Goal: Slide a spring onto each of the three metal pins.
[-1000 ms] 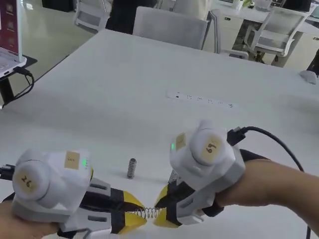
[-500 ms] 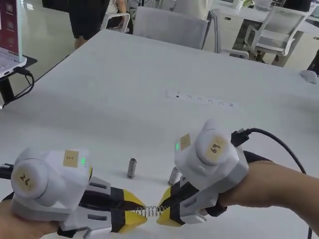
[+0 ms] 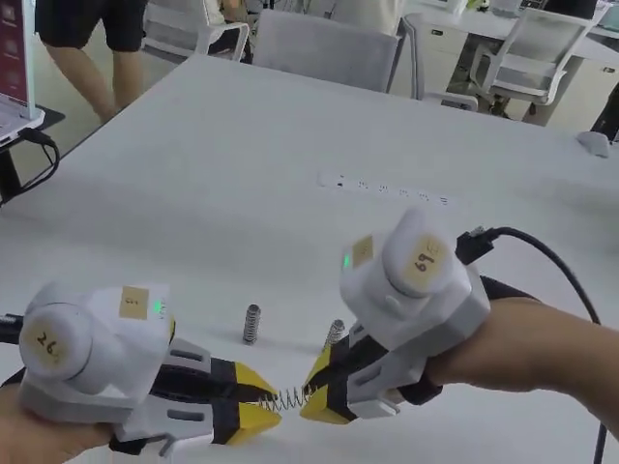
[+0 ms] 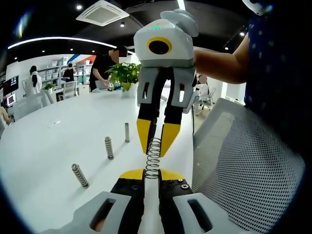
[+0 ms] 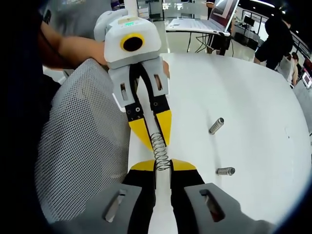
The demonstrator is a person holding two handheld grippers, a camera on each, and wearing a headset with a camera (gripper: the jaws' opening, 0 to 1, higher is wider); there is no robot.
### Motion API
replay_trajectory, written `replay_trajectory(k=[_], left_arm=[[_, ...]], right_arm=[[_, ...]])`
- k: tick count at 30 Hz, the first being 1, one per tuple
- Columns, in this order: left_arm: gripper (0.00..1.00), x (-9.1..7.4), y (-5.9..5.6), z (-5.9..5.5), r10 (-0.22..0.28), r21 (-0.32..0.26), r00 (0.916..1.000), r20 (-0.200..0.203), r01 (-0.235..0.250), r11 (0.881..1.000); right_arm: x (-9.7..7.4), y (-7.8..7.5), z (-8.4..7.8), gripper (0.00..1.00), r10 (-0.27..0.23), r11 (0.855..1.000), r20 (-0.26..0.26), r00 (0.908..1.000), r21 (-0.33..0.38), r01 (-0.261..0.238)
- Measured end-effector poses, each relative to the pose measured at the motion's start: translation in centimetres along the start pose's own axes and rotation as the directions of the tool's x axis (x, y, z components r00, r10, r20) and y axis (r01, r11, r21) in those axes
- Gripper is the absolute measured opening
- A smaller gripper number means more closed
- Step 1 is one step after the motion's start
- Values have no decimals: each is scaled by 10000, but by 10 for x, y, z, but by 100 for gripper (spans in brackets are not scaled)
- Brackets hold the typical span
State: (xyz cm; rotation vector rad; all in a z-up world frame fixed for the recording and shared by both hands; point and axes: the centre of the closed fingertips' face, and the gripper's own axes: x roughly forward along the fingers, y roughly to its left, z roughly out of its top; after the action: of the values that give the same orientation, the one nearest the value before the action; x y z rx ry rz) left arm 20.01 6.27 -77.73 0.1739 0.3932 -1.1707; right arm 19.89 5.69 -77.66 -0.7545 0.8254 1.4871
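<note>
Left gripper [image 3: 263,406], low at the near left of the head view, has its yellow-tipped jaws closed on one end of a loose spring [image 3: 287,397]. The right gripper [image 3: 313,394] faces it from the right with its own yellow tips pinched on the other end, so the spring is held roughly level between the two, above the white table [image 3: 242,164]. In each gripper view the coil runs from that gripper's own jaws up to the opposing pair, with a slight bend in the right gripper view. Just beyond the grippers two pins stand upright on the table, each already wearing a spring: the left pin [image 3: 251,324] in the open, and the right pin [image 3: 335,333] close against the far side of the right gripper's body. The left gripper view shows a row of three, with a bare pin [image 4: 126,132] farthest along it, near the right gripper's tips. A black cable [image 3: 546,271] loops away from the right gripper over the person's forearm. Farther across the table a flush power strip [image 3: 382,188] is set into the top. Grey chairs [image 3: 324,48] stand at the far edge, and a person's legs [image 3: 92,48] show at the far left. A grey mesh chair back [image 4: 243,161] sits close on the near side in both gripper views.
</note>
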Motion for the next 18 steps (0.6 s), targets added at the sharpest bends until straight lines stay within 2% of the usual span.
replay_trajectory(k=[8,18], left_arm=[[2,0,1,-3,48,18,9999,-118,-48,10000],[2,2,2,-3,56,-21,10000,-55,-56,10000]], right_arm=[[-5,6,16,8,126,9999,232,9997,-70,-124],[-7,9,31,8,6,9992,431,9991,-391,11]])
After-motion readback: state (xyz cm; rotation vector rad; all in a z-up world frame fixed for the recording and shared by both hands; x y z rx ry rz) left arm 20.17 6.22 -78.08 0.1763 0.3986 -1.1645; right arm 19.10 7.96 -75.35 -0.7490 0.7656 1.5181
